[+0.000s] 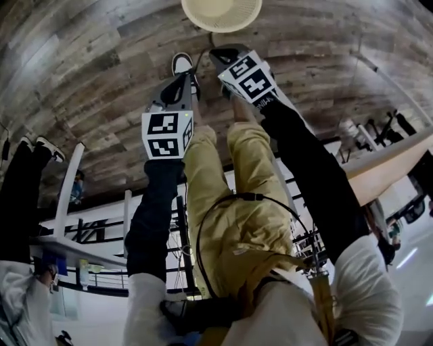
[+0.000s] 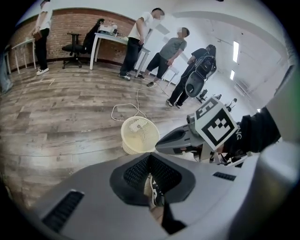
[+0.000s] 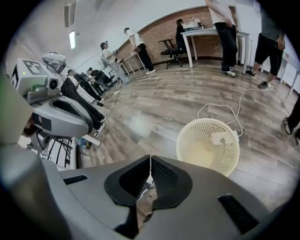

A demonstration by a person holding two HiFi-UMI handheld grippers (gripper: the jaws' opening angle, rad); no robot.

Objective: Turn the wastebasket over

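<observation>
A cream mesh wastebasket (image 1: 221, 13) stands upright on the wooden floor, its mouth facing up and nothing in it. In the head view it lies just beyond both grippers. My left gripper (image 1: 181, 81) is shut, with nothing between the jaws, and hangs short of the wastebasket (image 2: 139, 134) without touching it. My right gripper (image 1: 229, 55) is shut as well and holds nothing; the wastebasket (image 3: 209, 145) sits ahead of it, to the right. In each gripper view the black pads meet at the tip: left gripper (image 2: 150, 155), right gripper (image 3: 150, 158).
A white cable (image 2: 126, 108) loops on the floor behind the basket. Several people (image 2: 140, 40) stand by a white table (image 2: 105, 40) and an office chair (image 2: 74, 47) at the brick wall. My own shoe (image 1: 183, 64) is beside the left gripper.
</observation>
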